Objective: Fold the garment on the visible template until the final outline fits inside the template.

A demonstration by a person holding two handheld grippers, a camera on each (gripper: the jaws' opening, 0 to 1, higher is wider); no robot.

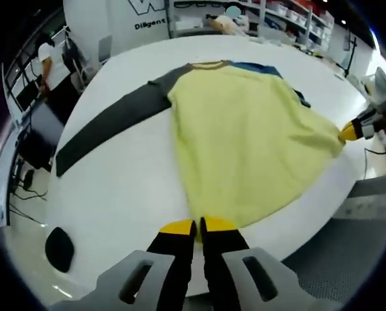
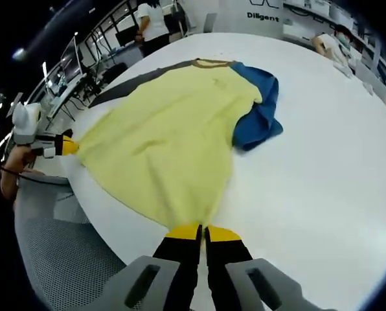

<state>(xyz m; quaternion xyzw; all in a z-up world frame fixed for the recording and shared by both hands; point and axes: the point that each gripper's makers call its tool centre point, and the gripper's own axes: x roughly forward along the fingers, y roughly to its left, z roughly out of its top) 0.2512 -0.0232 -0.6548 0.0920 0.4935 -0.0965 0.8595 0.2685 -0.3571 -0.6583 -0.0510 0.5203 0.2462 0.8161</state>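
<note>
The garment [image 1: 245,142] is pale yellow in the body, with one dark grey sleeve [image 1: 109,126], one blue sleeve [image 2: 258,107] and an ochre-looking neckband (too blurred to be sure). The table [image 2: 322,168] is white; gripper tips yellow on black.

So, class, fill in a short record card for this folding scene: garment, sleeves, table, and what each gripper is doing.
garment: yellow shirt, spread on the table
sleeves: grey sleeve stretched out flat; blue sleeve bunched beside the body
table: white tabletop
left gripper: shut on the shirt's hem edge
right gripper: shut on the shirt's hem corner
fold: not yet made
</note>
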